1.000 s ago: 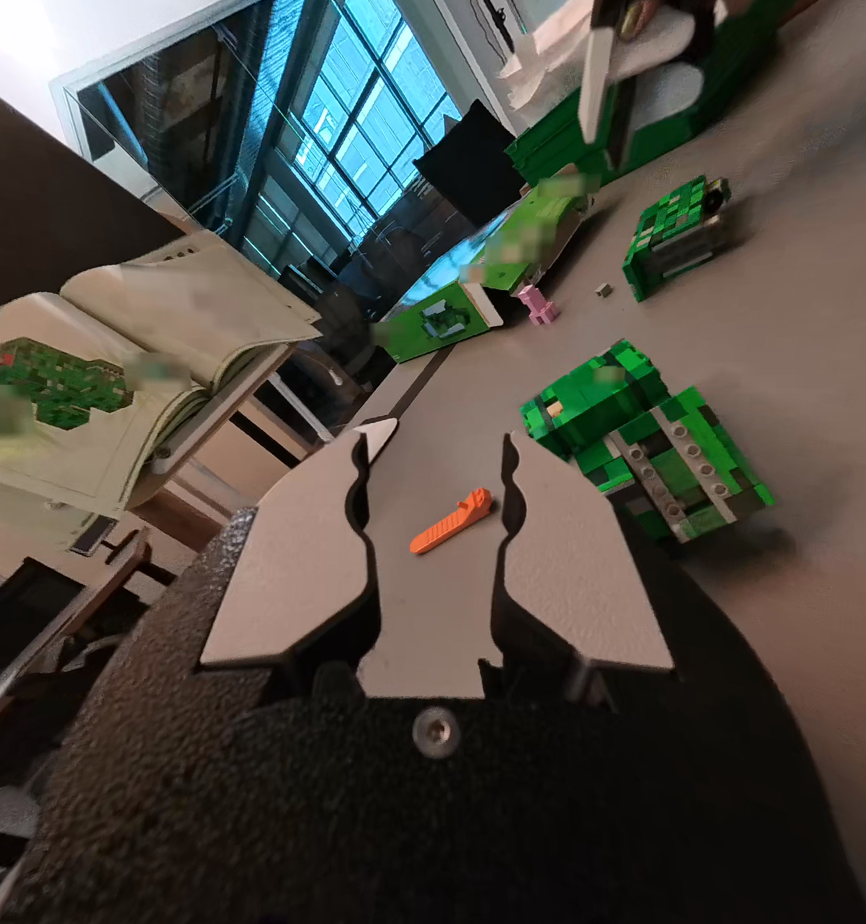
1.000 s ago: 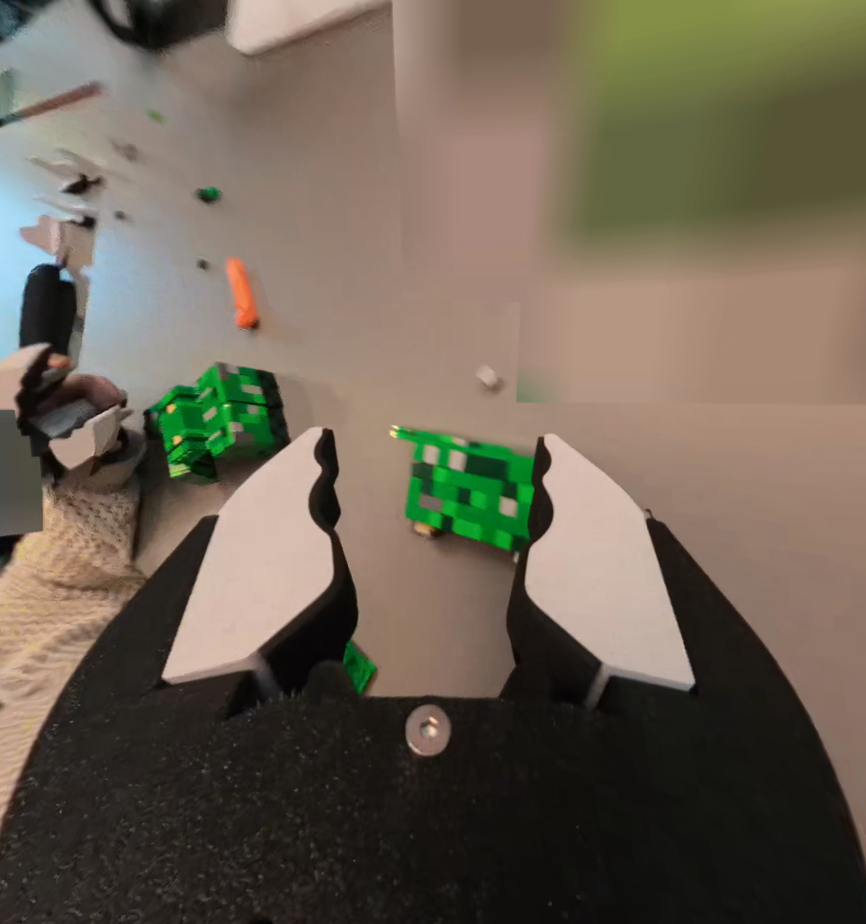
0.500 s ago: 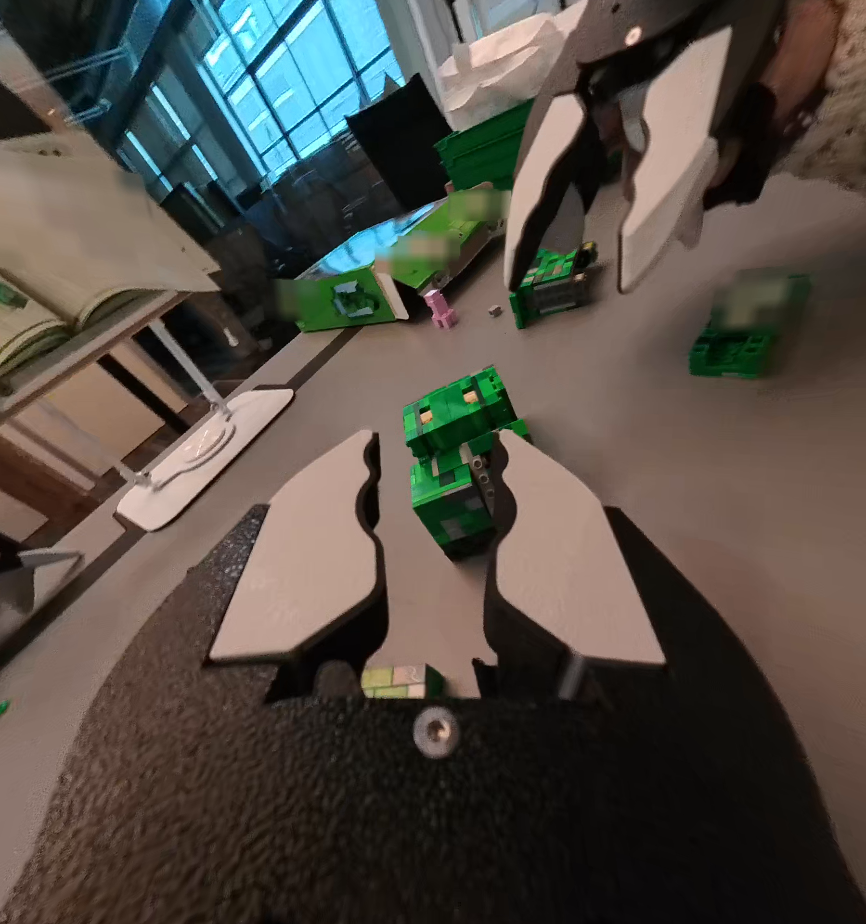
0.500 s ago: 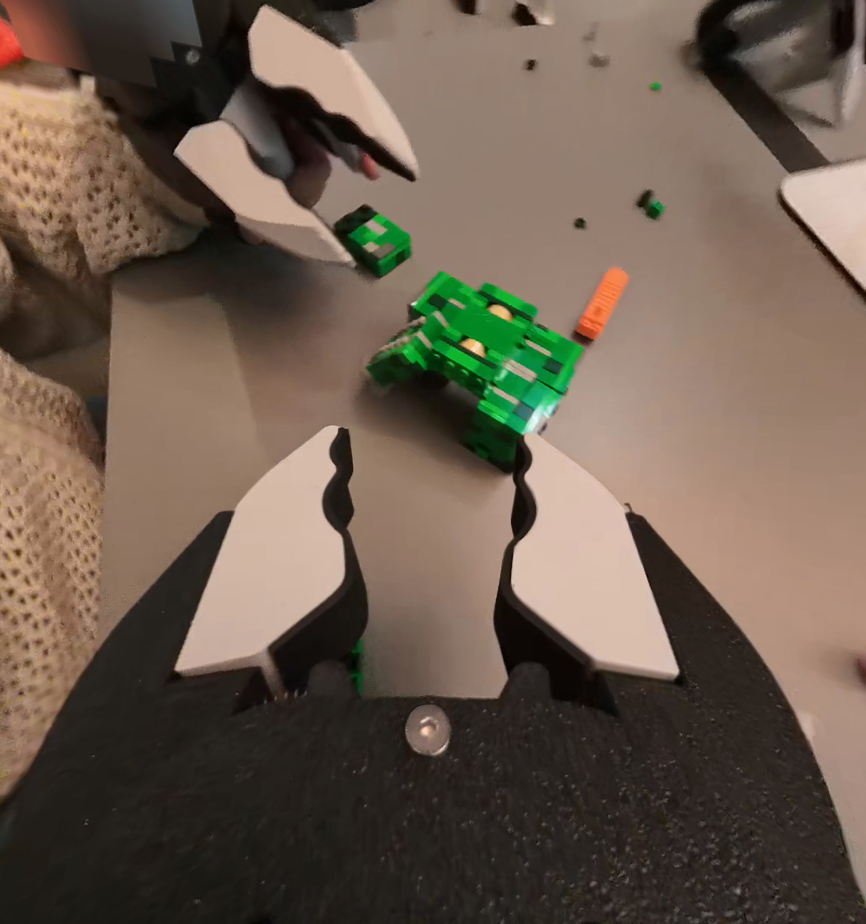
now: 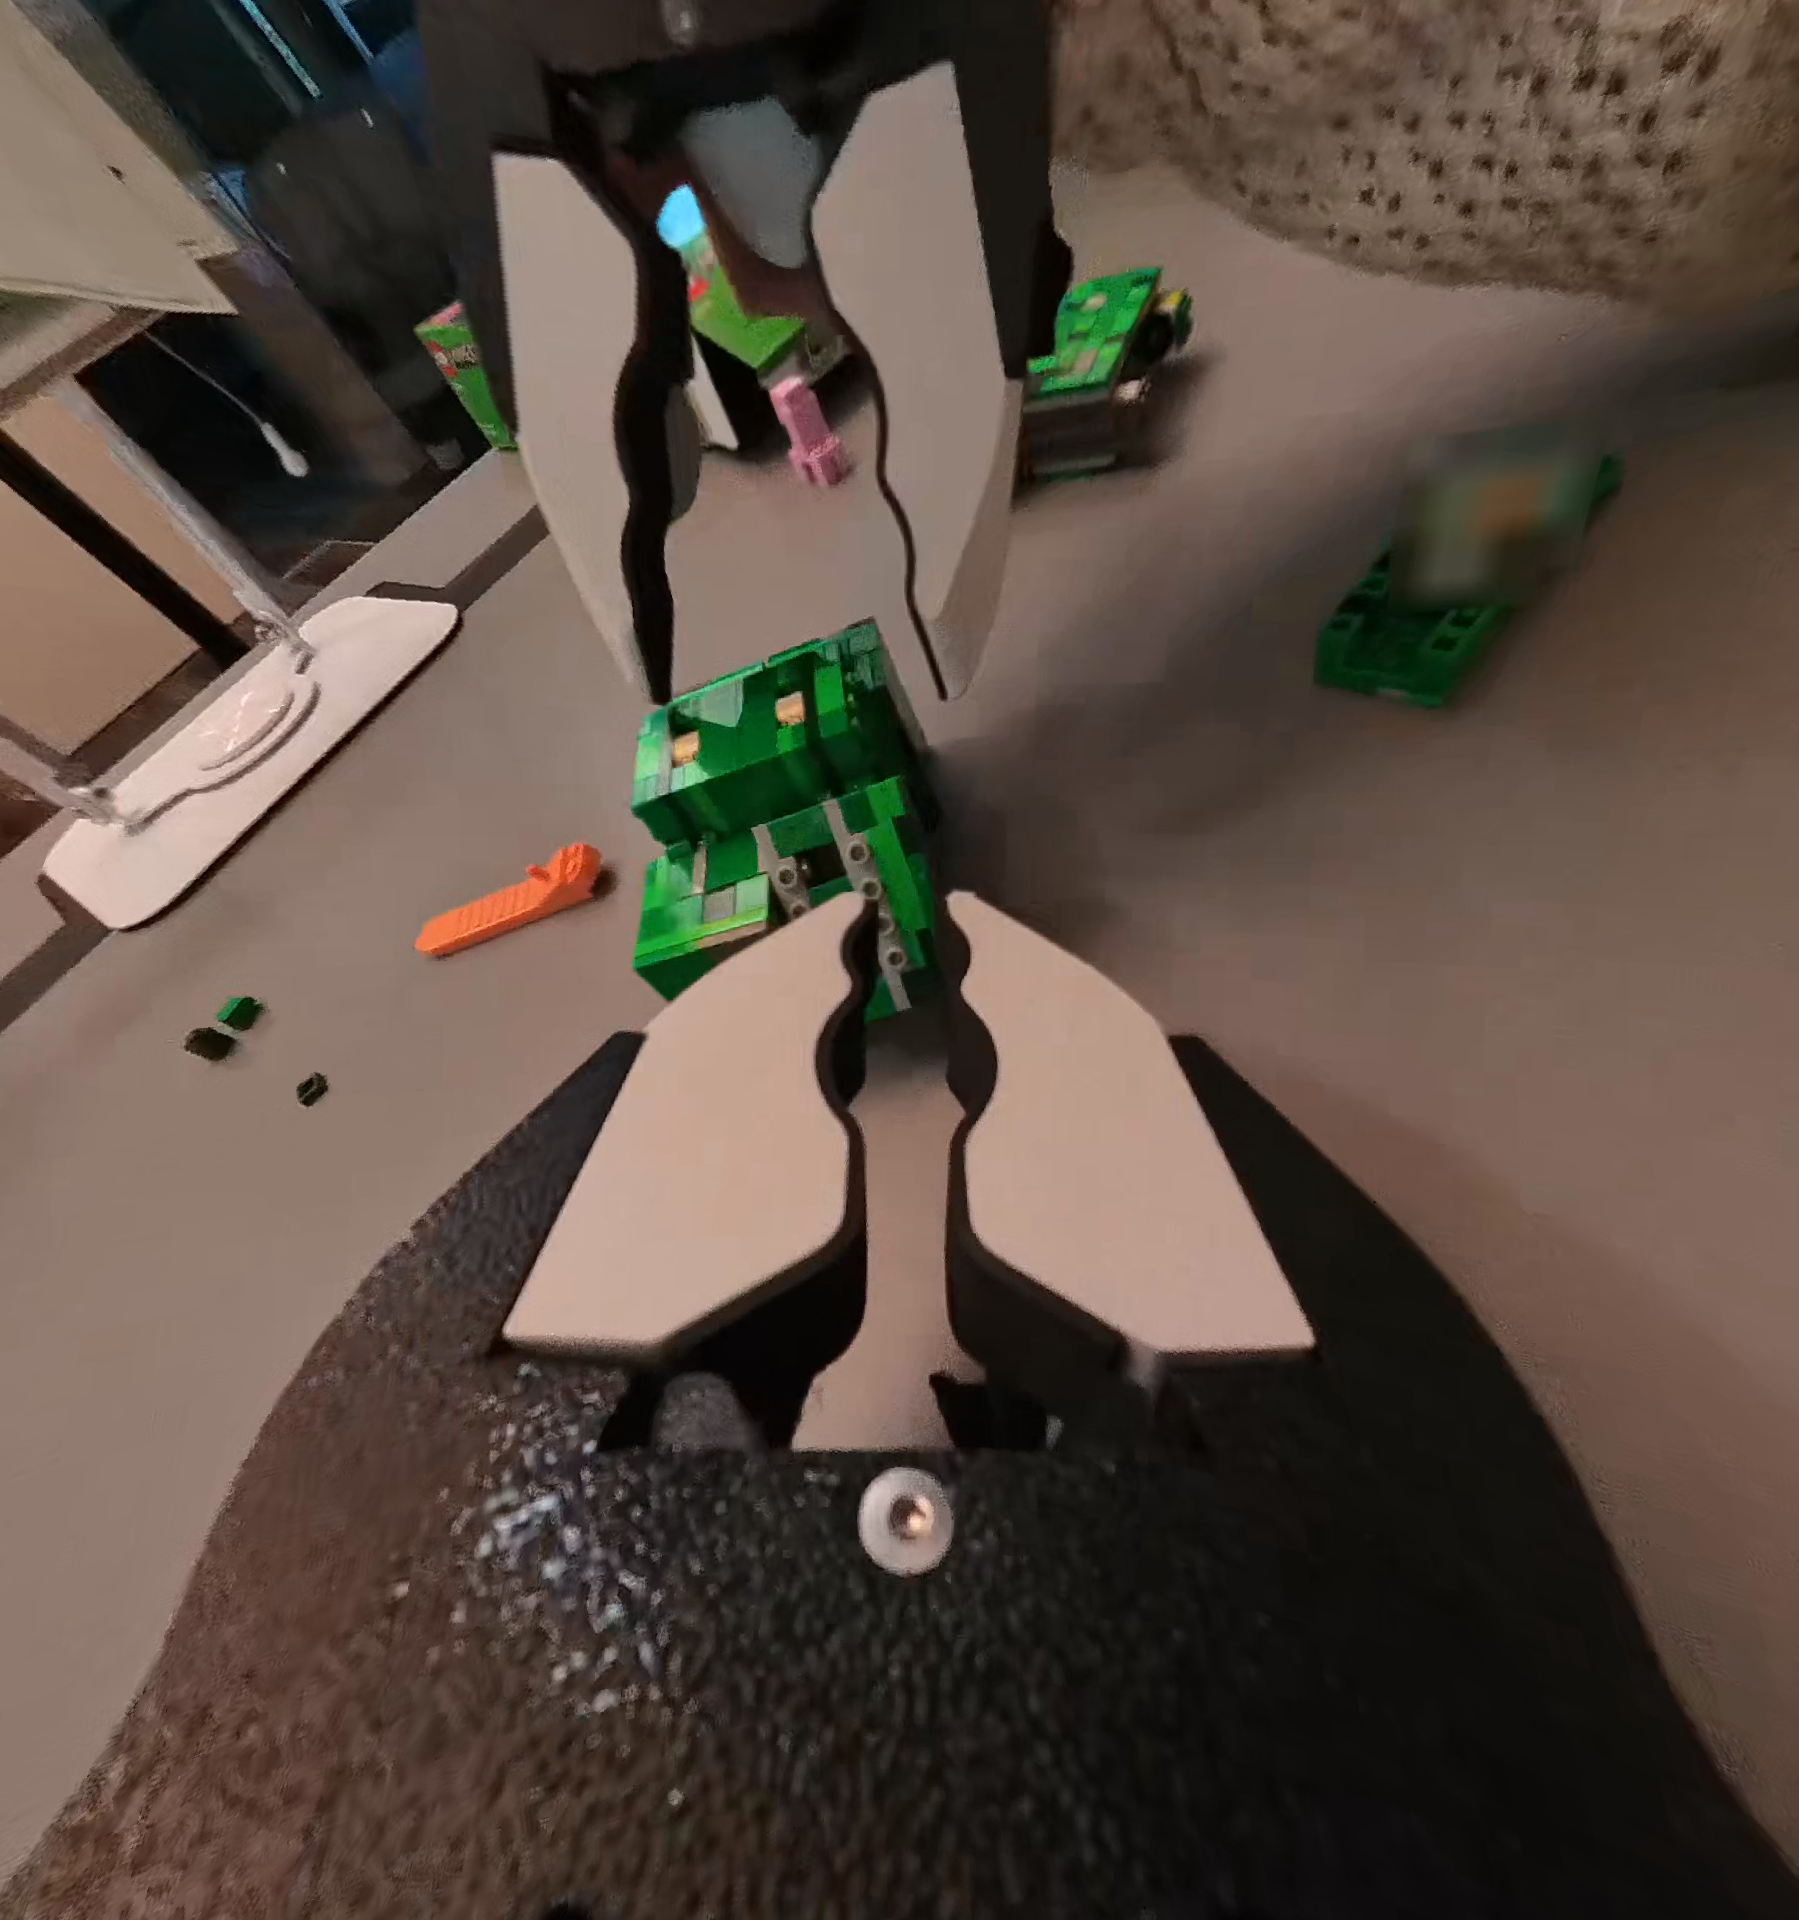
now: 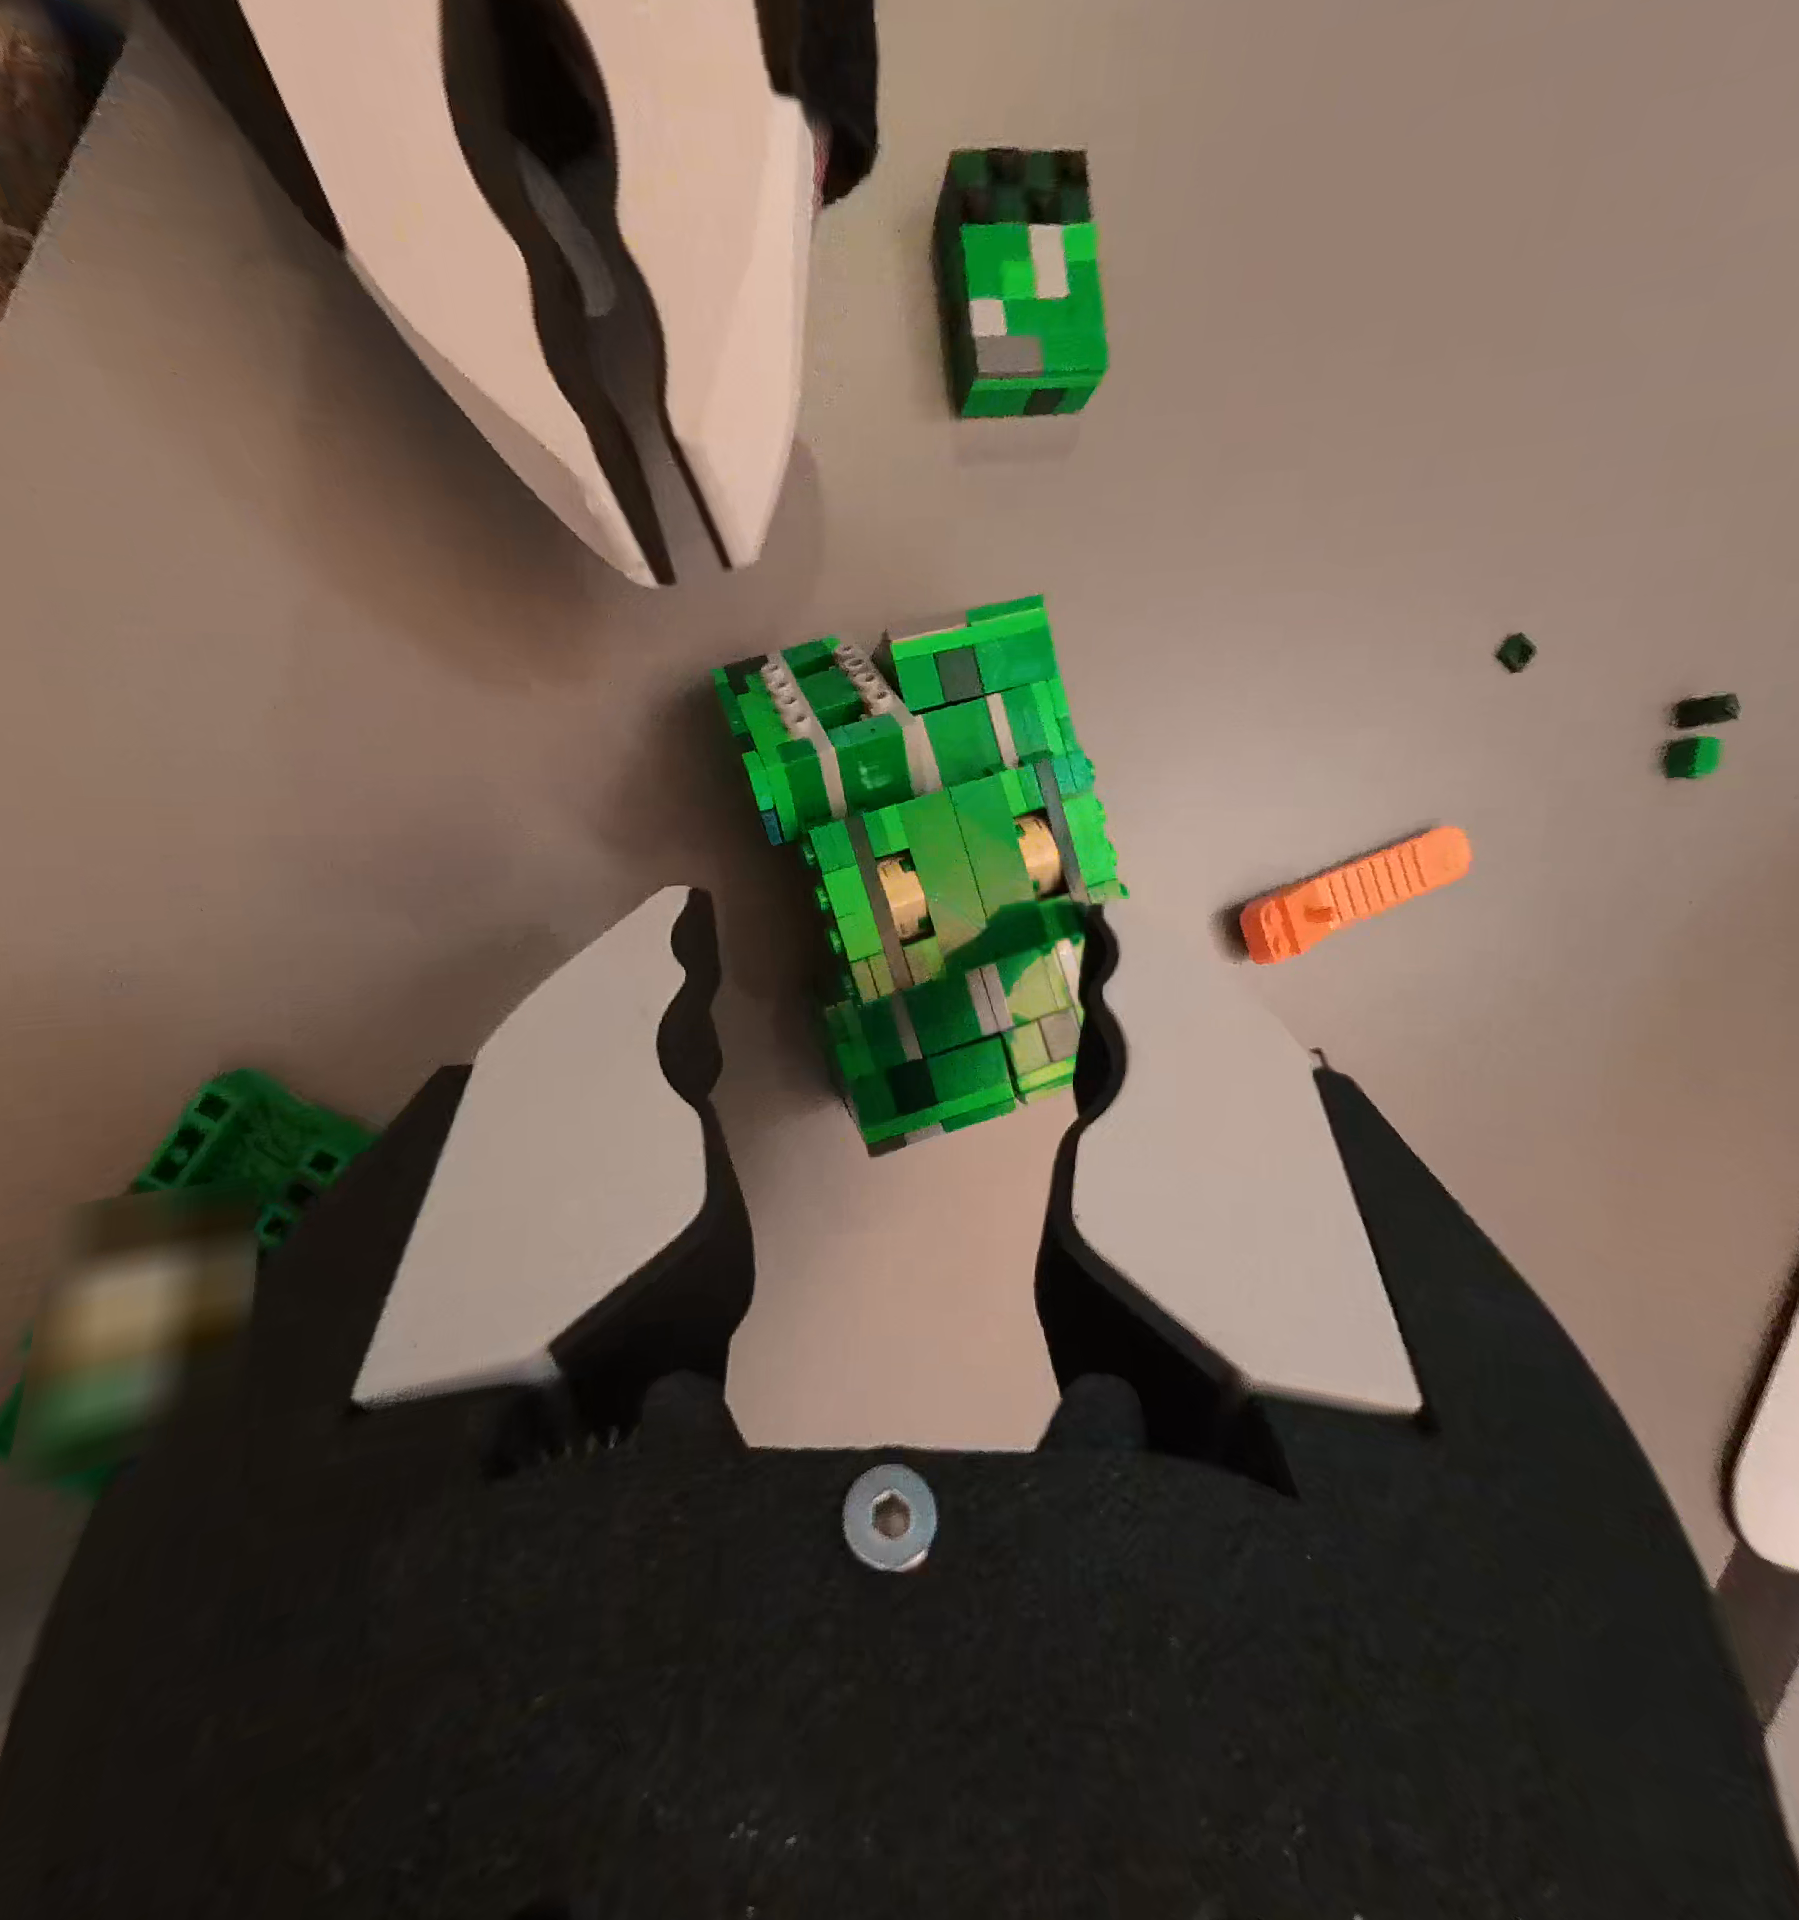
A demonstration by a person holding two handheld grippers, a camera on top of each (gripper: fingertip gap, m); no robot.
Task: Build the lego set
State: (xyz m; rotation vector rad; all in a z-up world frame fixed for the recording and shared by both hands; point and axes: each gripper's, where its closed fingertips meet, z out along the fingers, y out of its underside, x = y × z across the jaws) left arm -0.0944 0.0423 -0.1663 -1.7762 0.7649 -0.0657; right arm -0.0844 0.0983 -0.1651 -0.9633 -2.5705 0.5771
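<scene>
flanking a blocky, studded green lego model [image 6: 931, 873], smooth grey claws gape.

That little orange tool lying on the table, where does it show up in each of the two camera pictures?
Left wrist view: the orange tool lies left of centre, just left of the green lego build.
Right wrist view: the orange tool lies right of centre, to the right of the green lego build.
Shared landmark: that green build on the grey table, lying between the two grippers in both views.
</scene>
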